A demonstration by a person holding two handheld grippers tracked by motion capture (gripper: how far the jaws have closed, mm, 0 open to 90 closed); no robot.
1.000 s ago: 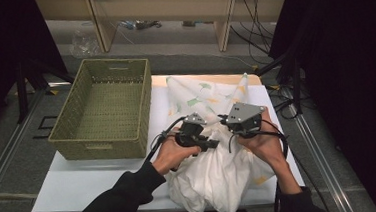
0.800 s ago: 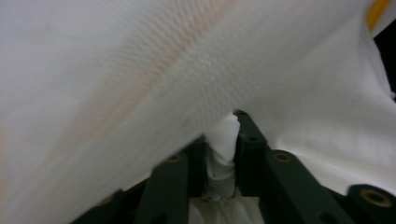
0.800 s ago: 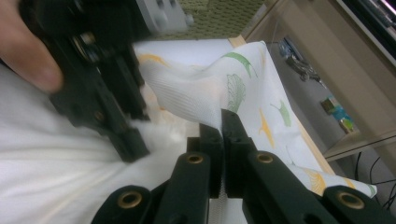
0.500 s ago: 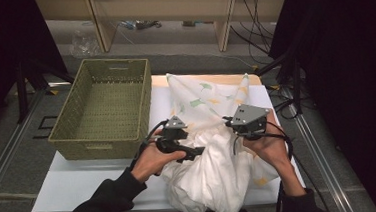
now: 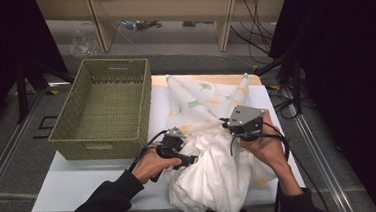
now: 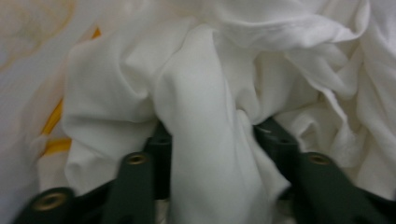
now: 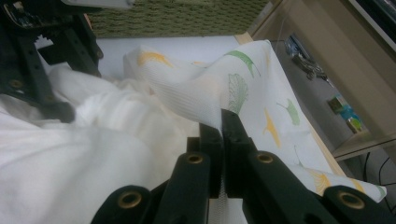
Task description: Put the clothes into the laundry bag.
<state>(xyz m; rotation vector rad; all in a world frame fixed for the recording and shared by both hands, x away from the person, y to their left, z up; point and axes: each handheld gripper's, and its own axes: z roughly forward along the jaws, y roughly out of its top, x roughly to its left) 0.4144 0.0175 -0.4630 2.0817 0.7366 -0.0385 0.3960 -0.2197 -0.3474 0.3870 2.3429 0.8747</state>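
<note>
A white cloth (image 5: 200, 100) printed with green and yellow leaves lies bunched on the white table (image 5: 81, 183), its near part gathered into a plain white bundle (image 5: 216, 179). My left gripper (image 5: 192, 161) lies at the bundle's left side. In the left gripper view its jaws (image 6: 217, 140) have just been closing and now press a thick fold of white cloth (image 6: 205, 116) between them. My right gripper (image 5: 232, 140), under its grey plate, is at the bundle's top right. In the right gripper view it (image 7: 222, 121) is shut on the printed cloth's edge (image 7: 196, 93).
An empty green woven basket (image 5: 103, 107) stands on the table's left half, close to the cloth. A wooden shelf unit (image 5: 169, 7) and cables on the floor lie beyond the table. The left gripper's black frame (image 7: 42, 70) shows at the right gripper view's upper left.
My left hand let go, shifted left and down with jaws wide, then came back onto the bundle and closed on a fold. The right hand has kept still.
</note>
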